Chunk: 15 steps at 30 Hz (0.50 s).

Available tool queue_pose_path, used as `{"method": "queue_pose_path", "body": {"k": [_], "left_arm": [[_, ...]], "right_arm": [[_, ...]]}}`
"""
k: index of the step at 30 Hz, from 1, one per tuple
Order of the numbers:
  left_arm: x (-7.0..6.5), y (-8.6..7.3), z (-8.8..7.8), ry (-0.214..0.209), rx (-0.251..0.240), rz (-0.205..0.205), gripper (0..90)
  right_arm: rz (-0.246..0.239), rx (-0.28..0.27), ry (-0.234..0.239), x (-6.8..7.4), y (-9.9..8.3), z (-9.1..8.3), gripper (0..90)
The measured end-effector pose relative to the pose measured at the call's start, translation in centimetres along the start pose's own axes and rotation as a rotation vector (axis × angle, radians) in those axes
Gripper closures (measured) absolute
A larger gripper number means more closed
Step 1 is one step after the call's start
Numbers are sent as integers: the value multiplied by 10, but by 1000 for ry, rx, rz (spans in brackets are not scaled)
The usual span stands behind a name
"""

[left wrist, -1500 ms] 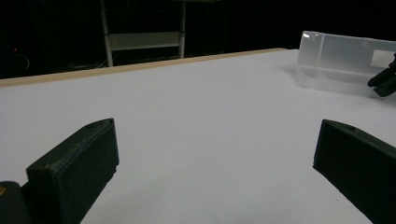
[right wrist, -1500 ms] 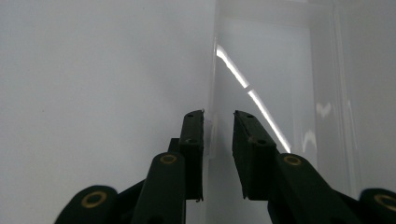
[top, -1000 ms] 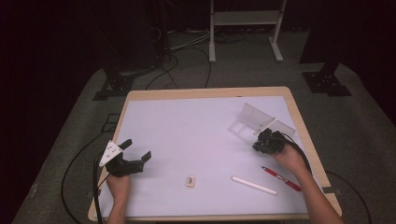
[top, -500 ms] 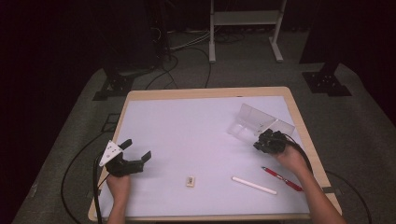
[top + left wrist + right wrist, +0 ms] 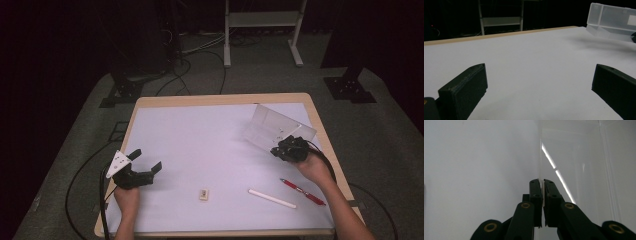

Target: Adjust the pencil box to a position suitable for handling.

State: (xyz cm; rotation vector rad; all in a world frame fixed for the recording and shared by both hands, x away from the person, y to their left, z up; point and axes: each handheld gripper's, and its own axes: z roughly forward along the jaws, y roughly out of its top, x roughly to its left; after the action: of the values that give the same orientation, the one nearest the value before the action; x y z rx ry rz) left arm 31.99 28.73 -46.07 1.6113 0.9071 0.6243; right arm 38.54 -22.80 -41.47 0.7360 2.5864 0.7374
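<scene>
**Clear box pinched at its wall by right gripper, left gripper idle**

While the box [image 5: 274,131] is tilted up at the table's far right, one thin clear wall of it is clamped between the right gripper's [image 5: 281,150] jaws. In the right gripper view the jaws are seen almost fully closed, with only the wall's edge [image 5: 541,190] sandwiched between the pads. The box's near end is seen lifted and its far side is down toward the table [image 5: 210,125], though whether it touches cannot be told. In the left gripper view the box [image 5: 610,21] is seen at the upper right, tipped, with a shadow under it.

The left gripper [image 5: 150,167] is held low over the near left part of the table, jaws spread wide, nothing between them. Bare white surface is seen between the two black jaws in the left gripper view.

Three small things are left lying near the front edge: an eraser [image 5: 203,194] about mid-table, a white stick [image 5: 272,198] to its right, and a red pen [image 5: 303,192] just beyond that, near the right forearm. All three are well apart from the box and untouched by either gripper.
</scene>
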Motion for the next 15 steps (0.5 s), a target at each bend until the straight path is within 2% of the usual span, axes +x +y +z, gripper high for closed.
{"method": "queue_pose_path", "body": {"k": [10,15], "left_arm": [[0,0,0,0,-3,-10,0],[0,0,0,0,-1,-11,0]], "right_arm": [[-67,-41,41,16,17,-9,857],[-104,-59,88,28,26,-7,857]]}}
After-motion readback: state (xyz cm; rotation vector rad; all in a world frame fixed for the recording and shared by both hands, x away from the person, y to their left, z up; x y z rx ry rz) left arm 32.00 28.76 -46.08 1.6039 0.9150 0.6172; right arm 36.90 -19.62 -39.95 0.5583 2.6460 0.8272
